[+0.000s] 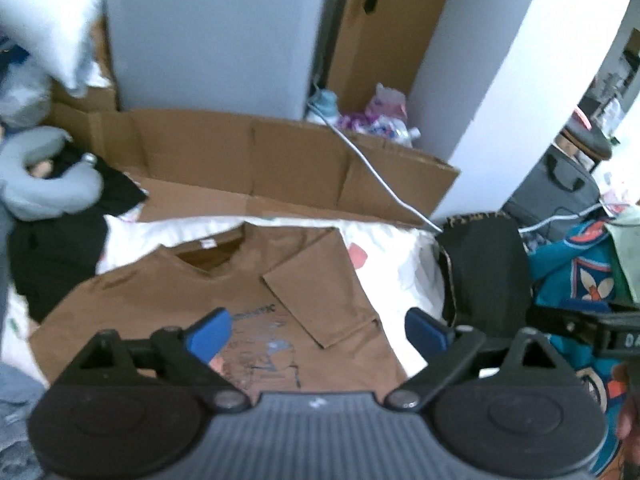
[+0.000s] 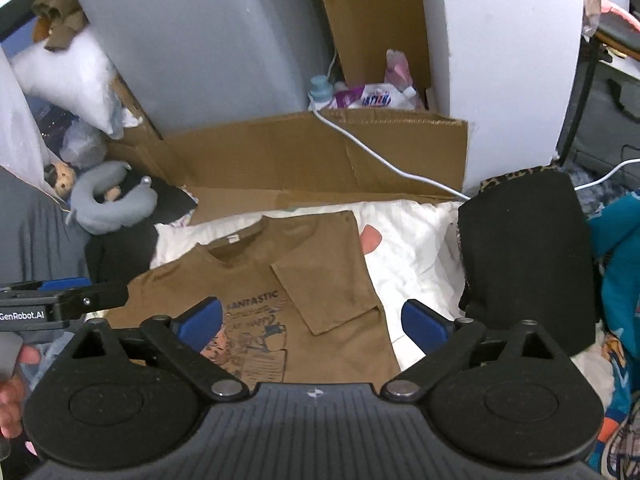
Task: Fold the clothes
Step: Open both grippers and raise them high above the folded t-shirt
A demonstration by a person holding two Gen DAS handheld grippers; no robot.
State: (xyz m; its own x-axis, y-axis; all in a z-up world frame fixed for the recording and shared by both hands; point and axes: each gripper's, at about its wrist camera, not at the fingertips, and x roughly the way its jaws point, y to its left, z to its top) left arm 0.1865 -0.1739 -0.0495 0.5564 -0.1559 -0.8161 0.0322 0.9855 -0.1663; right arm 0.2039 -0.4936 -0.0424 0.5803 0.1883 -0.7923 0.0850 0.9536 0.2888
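A brown T-shirt (image 1: pixel 192 296) (image 2: pixel 320 276) with a blue print on its chest lies flat on a white bedsheet (image 1: pixel 400 264) (image 2: pixel 412 248). Its right sleeve is folded inward over the body. My left gripper (image 1: pixel 318 330) hangs well above the shirt, blue pads wide apart, nothing between them. My right gripper (image 2: pixel 312 322) is likewise high over the shirt, open and empty. The left gripper's body (image 2: pixel 60 300) shows at the left edge of the right wrist view, and the right gripper's body (image 1: pixel 592 328) at the right edge of the left wrist view.
A folded black garment (image 1: pixel 484 264) (image 2: pixel 524 256) lies right of the shirt. A flattened cardboard box (image 1: pixel 280 160) (image 2: pixel 320 160) stands behind the bed, with a white cable (image 2: pixel 380 160) over it. A grey neck pillow (image 2: pixel 108 204) and dark clothes sit left; teal fabric (image 2: pixel 616 264) right.
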